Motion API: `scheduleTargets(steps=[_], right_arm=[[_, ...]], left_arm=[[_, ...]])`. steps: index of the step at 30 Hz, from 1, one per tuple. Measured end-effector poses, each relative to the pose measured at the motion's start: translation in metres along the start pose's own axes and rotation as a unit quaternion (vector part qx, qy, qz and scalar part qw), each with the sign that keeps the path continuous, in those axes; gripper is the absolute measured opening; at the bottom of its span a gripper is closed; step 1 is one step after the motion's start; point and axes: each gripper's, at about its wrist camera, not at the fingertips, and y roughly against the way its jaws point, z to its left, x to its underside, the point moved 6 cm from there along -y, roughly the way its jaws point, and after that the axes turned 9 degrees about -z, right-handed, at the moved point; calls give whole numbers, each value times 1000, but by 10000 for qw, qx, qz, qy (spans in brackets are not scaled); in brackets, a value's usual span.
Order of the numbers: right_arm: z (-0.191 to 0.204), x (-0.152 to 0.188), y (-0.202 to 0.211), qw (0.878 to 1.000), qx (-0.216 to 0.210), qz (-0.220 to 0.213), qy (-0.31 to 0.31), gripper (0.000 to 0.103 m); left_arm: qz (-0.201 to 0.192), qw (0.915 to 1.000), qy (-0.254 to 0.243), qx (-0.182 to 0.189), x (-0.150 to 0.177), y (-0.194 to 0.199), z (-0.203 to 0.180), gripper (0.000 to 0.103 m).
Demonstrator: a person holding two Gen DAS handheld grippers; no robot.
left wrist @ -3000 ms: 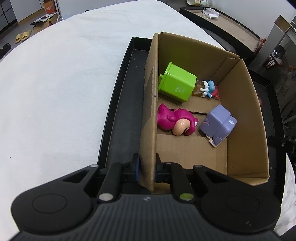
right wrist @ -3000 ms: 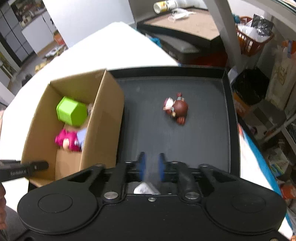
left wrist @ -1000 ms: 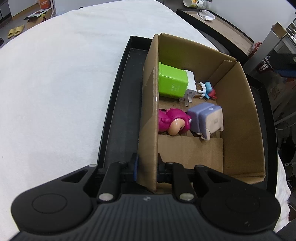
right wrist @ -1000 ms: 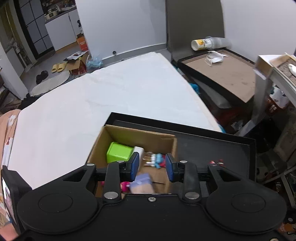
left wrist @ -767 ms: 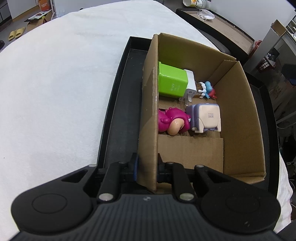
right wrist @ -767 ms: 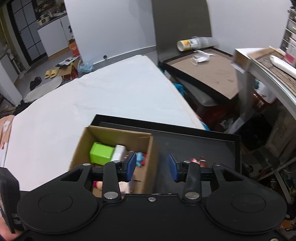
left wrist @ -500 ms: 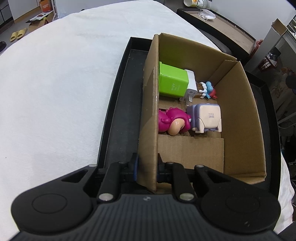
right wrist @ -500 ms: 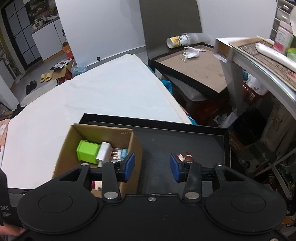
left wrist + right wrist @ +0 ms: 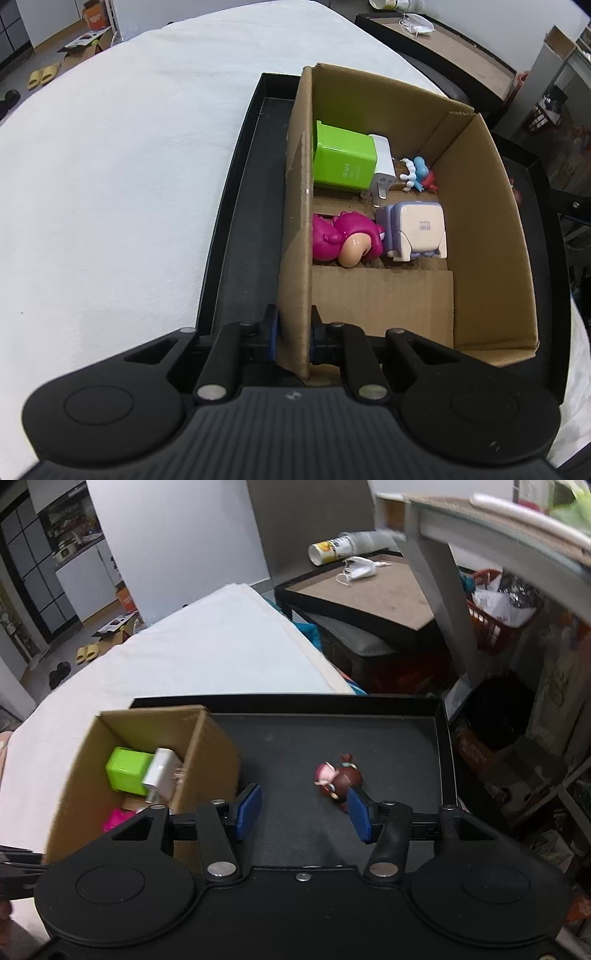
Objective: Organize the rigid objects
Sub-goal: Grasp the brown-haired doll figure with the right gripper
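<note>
My left gripper [image 9: 293,334] is shut on the near left wall of the cardboard box [image 9: 491,236], which stands in a black tray [image 9: 240,221]. In the box lie a green cube [image 9: 341,160], a white charger [image 9: 382,170], a small blue and red figure [image 9: 419,173], a pink toy [image 9: 341,240] and a lilac block toy [image 9: 415,227]. My right gripper [image 9: 303,814] is open and empty above the tray [image 9: 388,734]. A brown-haired doll [image 9: 338,779] lies on the tray just beyond its right finger. The box [image 9: 207,753] is to its left.
The tray lies on a white cloth-covered table [image 9: 110,177]. Beyond the table stand a dark side table [image 9: 369,590] with a cup and a mask, a red basket [image 9: 498,616] and clutter on the right.
My right gripper has opened wide and swung right from over the box to over the tray near the doll. The lilac toy now lies in the box. My left gripper has kept its hold.
</note>
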Motion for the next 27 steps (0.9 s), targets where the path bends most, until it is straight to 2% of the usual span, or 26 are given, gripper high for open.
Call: scheduleTargets(steps=[10, 20, 27], right_arm=[[-11, 4, -26, 9996, -61, -208, -189, 52], [-25, 11, -59, 9997, 195, -117, -128, 52], [-21, 10, -74, 9992, 391, -78, 43, 52]], left_arm=[[127, 9994, -40, -313, -2, -2, -5, 11], [241, 9984, -138, -496, -5, -10, -13, 11], [265, 9980, -100, -556, -5, -13, -13, 11]])
